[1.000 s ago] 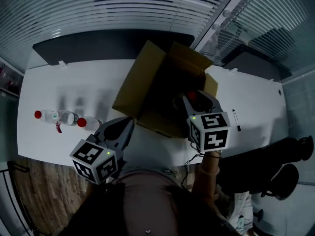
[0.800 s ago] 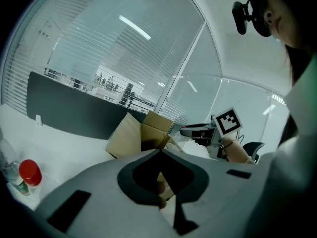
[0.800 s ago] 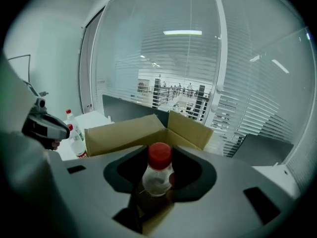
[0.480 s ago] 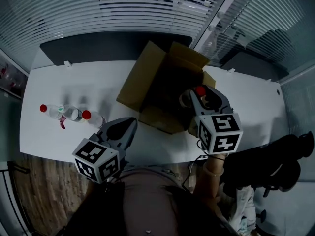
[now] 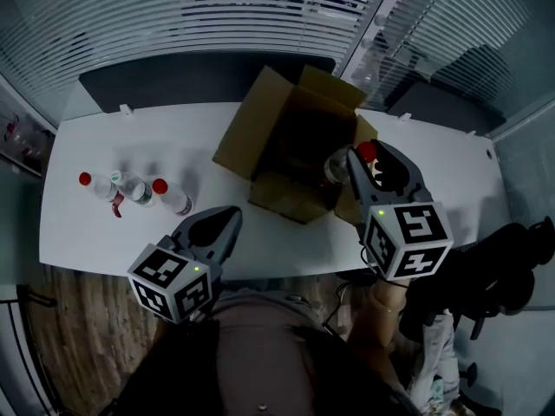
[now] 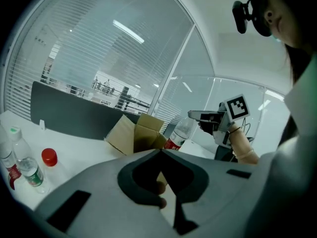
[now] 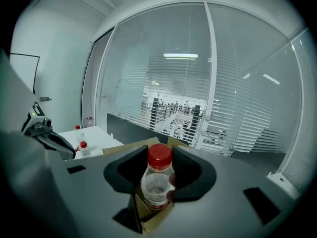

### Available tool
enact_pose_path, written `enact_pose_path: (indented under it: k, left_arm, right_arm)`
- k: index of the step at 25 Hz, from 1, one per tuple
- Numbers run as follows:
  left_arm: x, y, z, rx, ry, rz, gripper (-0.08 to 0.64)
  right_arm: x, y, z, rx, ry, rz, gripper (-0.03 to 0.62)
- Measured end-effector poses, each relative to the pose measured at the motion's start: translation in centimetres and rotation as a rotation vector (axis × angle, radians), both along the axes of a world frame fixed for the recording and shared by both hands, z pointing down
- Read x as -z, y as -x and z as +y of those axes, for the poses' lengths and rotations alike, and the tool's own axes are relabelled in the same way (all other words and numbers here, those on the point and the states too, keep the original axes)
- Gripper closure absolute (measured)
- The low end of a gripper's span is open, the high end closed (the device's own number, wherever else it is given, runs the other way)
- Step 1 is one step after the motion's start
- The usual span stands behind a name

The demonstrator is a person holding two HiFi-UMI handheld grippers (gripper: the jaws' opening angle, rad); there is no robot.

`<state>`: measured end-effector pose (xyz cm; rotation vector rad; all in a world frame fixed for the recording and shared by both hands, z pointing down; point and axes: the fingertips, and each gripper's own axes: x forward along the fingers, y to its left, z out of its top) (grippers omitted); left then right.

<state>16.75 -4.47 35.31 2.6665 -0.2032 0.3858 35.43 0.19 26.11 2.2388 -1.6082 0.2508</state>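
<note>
**Right gripper's bottle now up out of the box**

Glass-walled office, slatted blinds. A long white bench (image 5: 451,150) carries an open brown cardboard box (image 5: 260,137) at its middle.

Right gripper (image 5: 362,156): fingers clamped on a clear plastic bottle with a red cap (image 7: 157,180), just below the cap.

Change over the last second: gripper and bottle have risen. The box sits lower in the right gripper view. The left gripper view shows the bottle tilted in the air above the box's right side, so it looks clear of the rim.

Left gripper (image 5: 227,222): above the bench's near edge, fingers shut together with nothing between them.

Three more red-capped bottles (image 5: 130,189) sit at bench left, well apart from the box.
</note>
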Motion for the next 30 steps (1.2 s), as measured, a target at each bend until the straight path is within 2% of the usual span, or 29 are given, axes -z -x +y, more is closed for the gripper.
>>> enact_pose_path:
  k: [14,30]
  left_arm:
    - [0.6,3.6,4.0,-0.003,-0.015,0.013,0.552]
    - [-0.8,9.3,9.1,0.024,-0.032,-0.023,0.551]
  right_arm:
    - [4.2,5.7,4.8,0.039,-0.096,0.068,0.426]
    - [1.9,11.0,10.2,0.061,-0.101,0.025,0.426]
